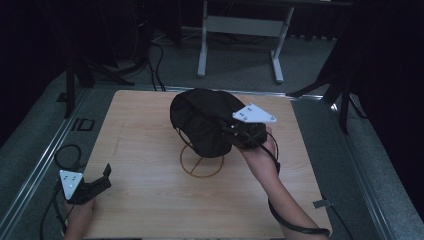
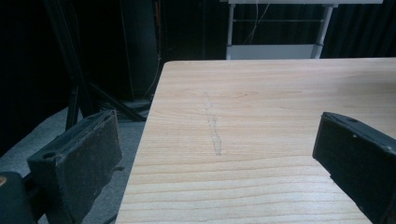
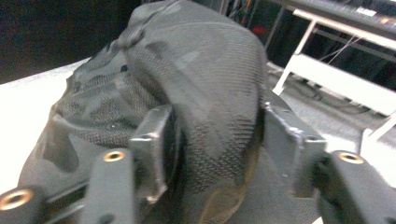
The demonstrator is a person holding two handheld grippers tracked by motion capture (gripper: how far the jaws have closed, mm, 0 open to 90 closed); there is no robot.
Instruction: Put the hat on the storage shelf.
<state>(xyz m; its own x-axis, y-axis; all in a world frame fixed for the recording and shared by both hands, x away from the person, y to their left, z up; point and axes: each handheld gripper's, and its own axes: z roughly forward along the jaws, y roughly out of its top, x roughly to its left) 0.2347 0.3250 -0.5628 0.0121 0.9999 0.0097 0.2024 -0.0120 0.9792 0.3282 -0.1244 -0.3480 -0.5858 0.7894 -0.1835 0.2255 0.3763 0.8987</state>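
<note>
A black mesh cap point(image 1: 200, 120) sits on a thin wire stand point(image 1: 202, 167) in the middle of the wooden table point(image 1: 150, 210). My right gripper point(image 1: 226, 131) reaches into the cap's right side under its grey plate point(image 1: 254, 114). In the right gripper view the jaws stand apart around a bulging fold of the cap point(image 3: 205, 79). The right gripper point(image 3: 217, 135) is open, with the fabric filling the gap between the jaws. My left gripper point(image 1: 104, 179) rests low at the table's near left corner. It is open and holds nothing, with bare wood between the jaws of the left gripper point(image 2: 215, 140).
A white-legged desk frame point(image 1: 240, 30) stands on the grey floor beyond the table. Dark stand legs point(image 1: 75, 75) flank the far corners. The table's left edge point(image 2: 144, 135) drops to the floor close beside the left gripper. A faint scratch point(image 2: 212, 126) marks the wood.
</note>
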